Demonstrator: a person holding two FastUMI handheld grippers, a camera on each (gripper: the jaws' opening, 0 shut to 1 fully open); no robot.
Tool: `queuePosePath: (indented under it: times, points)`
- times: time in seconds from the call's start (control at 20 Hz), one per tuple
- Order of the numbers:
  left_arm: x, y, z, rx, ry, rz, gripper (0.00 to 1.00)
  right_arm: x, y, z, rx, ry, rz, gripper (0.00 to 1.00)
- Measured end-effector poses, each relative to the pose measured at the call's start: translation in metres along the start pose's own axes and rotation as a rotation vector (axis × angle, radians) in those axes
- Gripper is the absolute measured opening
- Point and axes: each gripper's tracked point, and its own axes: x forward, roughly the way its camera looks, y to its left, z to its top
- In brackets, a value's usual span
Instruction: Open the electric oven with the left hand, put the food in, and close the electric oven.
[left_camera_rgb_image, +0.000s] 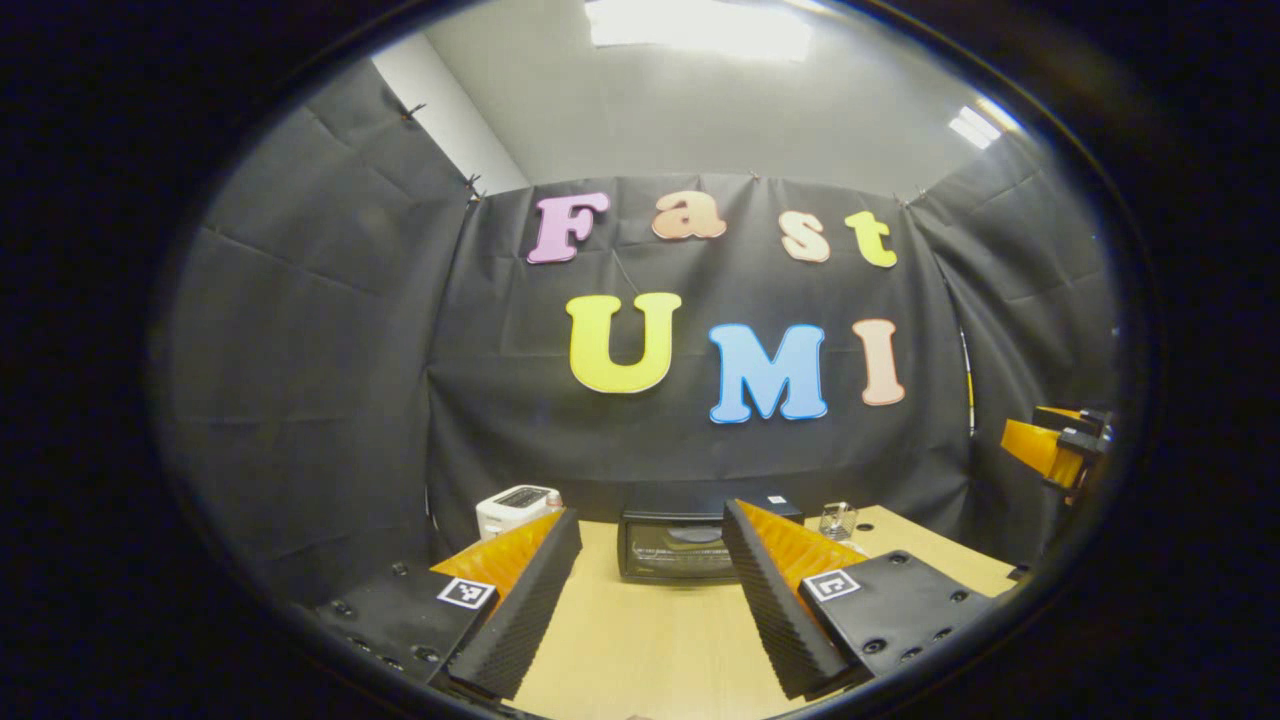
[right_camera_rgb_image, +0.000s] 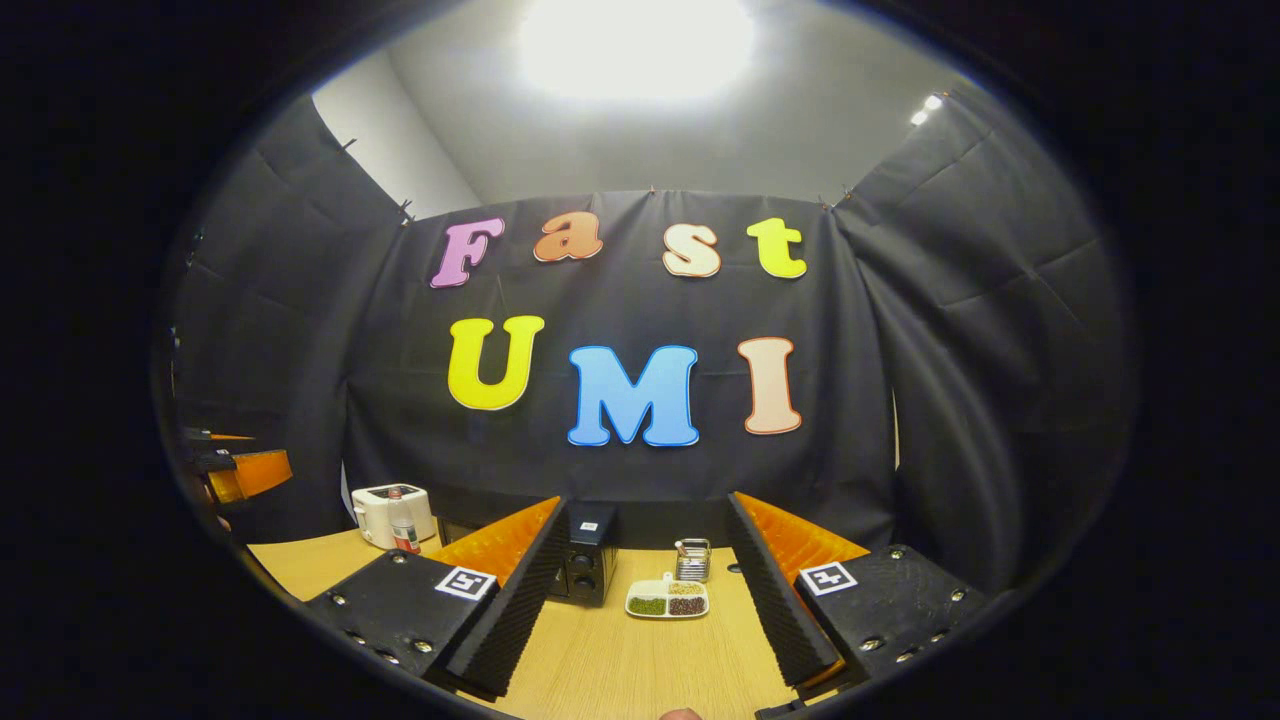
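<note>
Two grippers: left gripper (left_camera_rgb_image: 650, 590) and right gripper (right_camera_rgb_image: 645, 590) both spread wide, grasping nothing.
Oven (left_camera_rgb_image: 675, 550): door closed, on table (left_camera_rgb_image: 640, 650), beyond left fingers.
Food plate (right_camera_rgb_image: 667, 598): between right fingers, farther off.
Writing: none legible.

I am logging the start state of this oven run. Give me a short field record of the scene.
oven: black electric oven at the back of the light wooden table, glass door shut
food: white divided plate of grains, right of the oven
toaster: white toaster, left of the oven
left gripper: open, holds nothing
right gripper: open, holds nothing
</note>
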Motion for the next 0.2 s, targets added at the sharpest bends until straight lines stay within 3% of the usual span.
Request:
queuePosePath:
  times: [0.2]
  points:
    - [0.0017,0.0029,0.0002,0.004,-0.001,-0.003,1.00,0.0027,0.0023,0.0009,0.007,-0.001,-0.008,0.95]
